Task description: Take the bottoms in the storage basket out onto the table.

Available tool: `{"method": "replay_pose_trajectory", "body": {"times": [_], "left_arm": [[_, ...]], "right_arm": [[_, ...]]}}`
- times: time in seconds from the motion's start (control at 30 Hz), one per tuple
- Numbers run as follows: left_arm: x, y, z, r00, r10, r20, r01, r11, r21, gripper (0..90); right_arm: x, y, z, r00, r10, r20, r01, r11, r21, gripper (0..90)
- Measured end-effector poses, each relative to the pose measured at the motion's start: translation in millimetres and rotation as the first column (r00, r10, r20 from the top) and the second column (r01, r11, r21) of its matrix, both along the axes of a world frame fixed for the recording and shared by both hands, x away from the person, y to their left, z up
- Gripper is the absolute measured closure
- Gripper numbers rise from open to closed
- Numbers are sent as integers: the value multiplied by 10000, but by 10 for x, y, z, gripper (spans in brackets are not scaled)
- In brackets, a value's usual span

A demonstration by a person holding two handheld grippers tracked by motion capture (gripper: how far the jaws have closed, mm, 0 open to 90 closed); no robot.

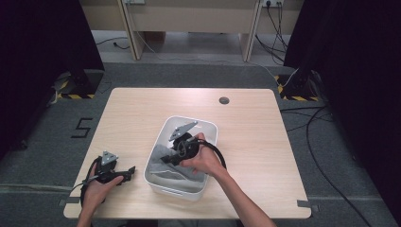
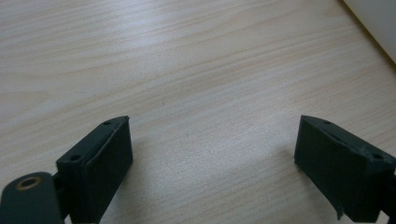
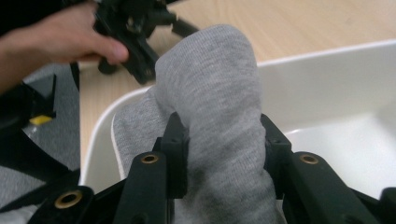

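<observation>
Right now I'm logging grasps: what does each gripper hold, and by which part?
The right gripper pinches a raised fold of the grey cloth in the bin. The left gripper is open, holding nothing.

Left hand's black two-jaw gripper (image 1: 124,173) sits low with its jaws spread wide apart — nothing between them. The right hand's black two-jaw gripper (image 3: 223,144) is tipped downward, wrist bent, forearm angled in from below — jaws pinched tight on a fold of soft grey knit cloth (image 3: 219,107).
</observation>
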State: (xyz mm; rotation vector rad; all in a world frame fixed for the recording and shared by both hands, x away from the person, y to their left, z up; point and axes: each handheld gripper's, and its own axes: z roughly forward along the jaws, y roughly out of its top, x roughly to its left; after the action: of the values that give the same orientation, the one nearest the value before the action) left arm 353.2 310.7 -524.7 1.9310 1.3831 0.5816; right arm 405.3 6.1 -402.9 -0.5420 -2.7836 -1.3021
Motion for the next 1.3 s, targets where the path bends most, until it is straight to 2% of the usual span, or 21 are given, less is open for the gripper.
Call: {"method": "replay_pose_trajectory", "body": {"times": [0.07, 0.1, 0.2, 0.23, 0.27, 0.47, 0.57, 0.6, 0.67, 0.83, 1.07, 1.27, 1.3], "left_arm": [[0, 0, 0, 10000, 2, 2, -2, 10000, -3, 104], [0, 0, 0, 10000, 0, 2, 0, 10000, 1, 104], [0, 0, 0, 10000, 2, 3, -2, 10000, 1, 104], [0, 0, 0, 10000, 1, 3, -1, 10000, 1, 104], [0, 0, 0, 10000, 1, 2, -1, 10000, 3, 104], [0, 0, 0, 10000, -1, 5, 1, 10000, 5, 104], [0, 0, 0, 10000, 0, 5, 0, 10000, 4, 104], [0, 0, 0, 10000, -1, 4, 1, 10000, 7, 104], [0, 0, 0, 10000, -1, 4, 1, 10000, 8, 104], [0, 0, -1, 10000, 0, 5, 0, 10000, 8, 104], [2, -1, -2, 10000, 8, 19, -8, 10000, 5, 103], [3, -1, -2, 10000, 15, 17, -15, 10000, 11, 103], [3, -1, -2, 10000, 15, 19, -15, 10000, 12, 103]], "right_arm": [[-1, -31, 37, 10000, 28, 78, -29, 9999, 137, 636], [-6, -95, 111, 9998, -124, 135, 118, 9990, 437, 638], [-9, -179, 222, 9995, -210, 241, 187, 9956, 915, 639], [-9, -179, 222, 9995, -210, 241, 187, 9956, 915, 639], [-15, -227, 295, 9991, -259, 330, 216, 9919, 1255, 640], [-25, -301, 463, 9971, -344, 682, 234, 9873, 1570, 640], [-43, -372, 628, 9955, -505, 802, 345, 9813, 1896, 640], [-43, -372, 628, 9955, -505, 802, 345, 9813, 1896, 640], [-53, -425, 743, 9933, -615, 977, 409, 9789, 2002, 640], [-51, -516, 892, 9895, -825, 1185, 541, 9728, 2255, 640], [-35, -632, 1031, 9846, -1136, 1332, 794, 9678, 2388, 640], [-18, -772, 1196, 9752, -1421, 1699, 963, 9628, 2527, 641], [-24, -844, 1256, 9709, -1599, 1784, 1103, 9593, 2600, 641]]}}
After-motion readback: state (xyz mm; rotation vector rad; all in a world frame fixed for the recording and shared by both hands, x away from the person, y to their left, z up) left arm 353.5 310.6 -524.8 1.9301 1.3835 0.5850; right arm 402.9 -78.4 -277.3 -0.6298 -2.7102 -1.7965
